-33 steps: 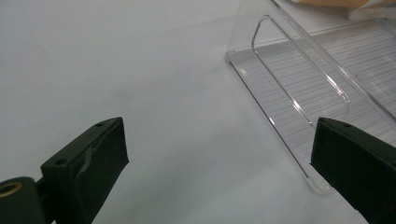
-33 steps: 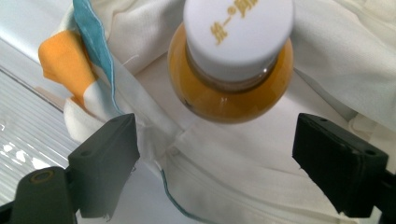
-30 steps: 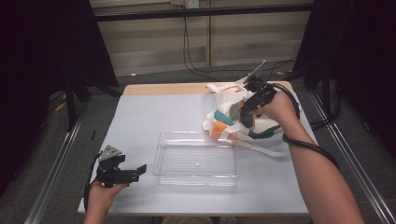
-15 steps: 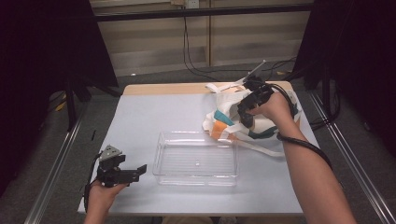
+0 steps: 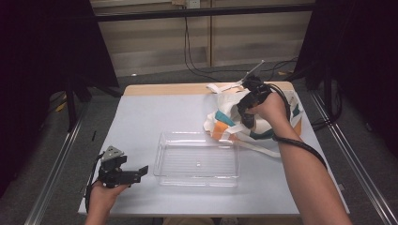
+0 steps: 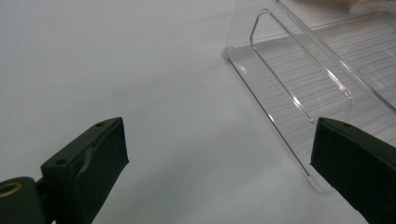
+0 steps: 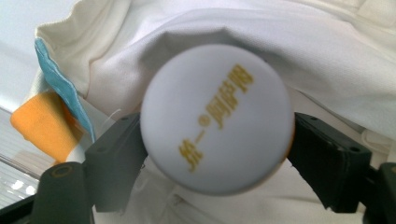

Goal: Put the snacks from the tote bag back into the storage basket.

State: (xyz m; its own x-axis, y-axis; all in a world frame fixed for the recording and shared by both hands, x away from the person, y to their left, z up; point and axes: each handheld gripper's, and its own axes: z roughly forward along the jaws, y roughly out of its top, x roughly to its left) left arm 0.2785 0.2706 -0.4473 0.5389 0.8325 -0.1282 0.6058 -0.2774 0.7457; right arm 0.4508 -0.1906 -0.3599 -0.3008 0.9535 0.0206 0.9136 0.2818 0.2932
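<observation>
- Ball [image 7: 217,119], white with gold lettering, is clamped in the right hand-held gripper [image 5: 247,117] at the cloth bag [image 5: 225,105], likely tray-bound [image 5: 196,164].
- Left hand-held gripper [image 5: 133,173] waits unclenched, empty, beside the tray.

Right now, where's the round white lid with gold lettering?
In the right gripper view, the round white lid with gold lettering sits clamped between the right gripper jaws, against the white cloth bag at the table's far right.

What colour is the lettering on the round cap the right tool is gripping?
Yellow-gold lettering on the white round cap, clearest in the right gripper view, held by the right tool.
</observation>
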